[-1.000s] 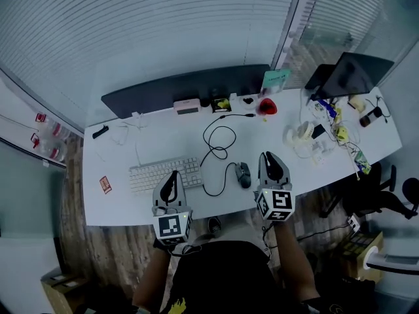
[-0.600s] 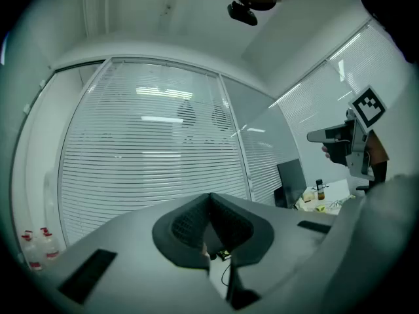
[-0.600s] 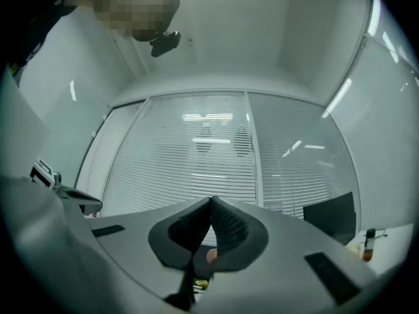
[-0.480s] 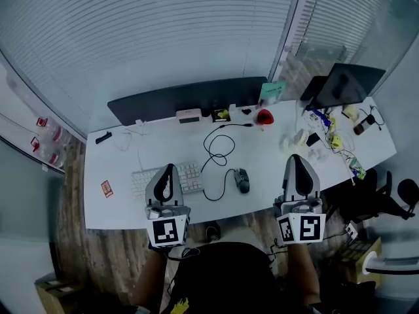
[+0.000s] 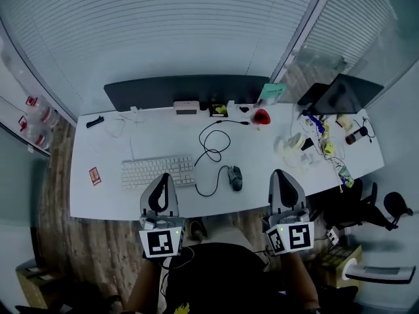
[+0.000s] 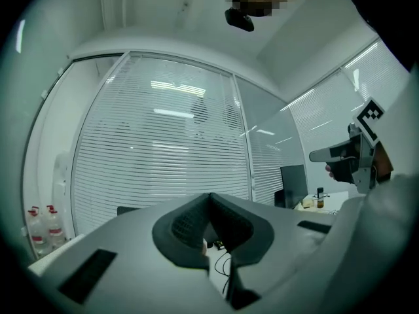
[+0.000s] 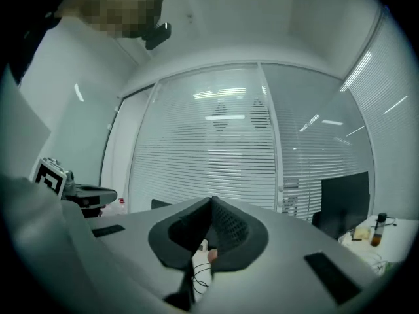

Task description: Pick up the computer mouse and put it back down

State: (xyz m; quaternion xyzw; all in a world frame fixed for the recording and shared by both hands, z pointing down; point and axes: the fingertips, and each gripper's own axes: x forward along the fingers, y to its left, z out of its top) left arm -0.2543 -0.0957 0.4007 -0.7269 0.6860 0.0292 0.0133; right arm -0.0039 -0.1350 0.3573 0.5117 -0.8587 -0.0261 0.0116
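The dark computer mouse [image 5: 234,177] lies on the white desk [image 5: 98,195], its black cable looping back toward the monitor. Both grippers hang above the desk's near edge, pointing level at the blinds. My left gripper [image 5: 160,183] is shut and holds nothing, to the left of the mouse and in front of the keyboard. Also shut and empty, my right gripper [image 5: 280,178] is to the right of the mouse and apart from it. In the left gripper view the jaws [image 6: 209,198] meet at the tips. The right gripper view shows the same closed tips [image 7: 211,201].
A white keyboard [image 5: 159,171] lies left of the mouse. A wide dark monitor [image 5: 186,91] stands at the back edge. A red object [image 5: 262,116] and a second screen [image 5: 339,94] with clutter fill the right end. A black office chair [image 5: 357,208] stands at the right.
Both grippers have risen and drawn back from the desk toward the person. The right gripper has moved away from the mouse to the right. The whole desk now sits higher in the head view.
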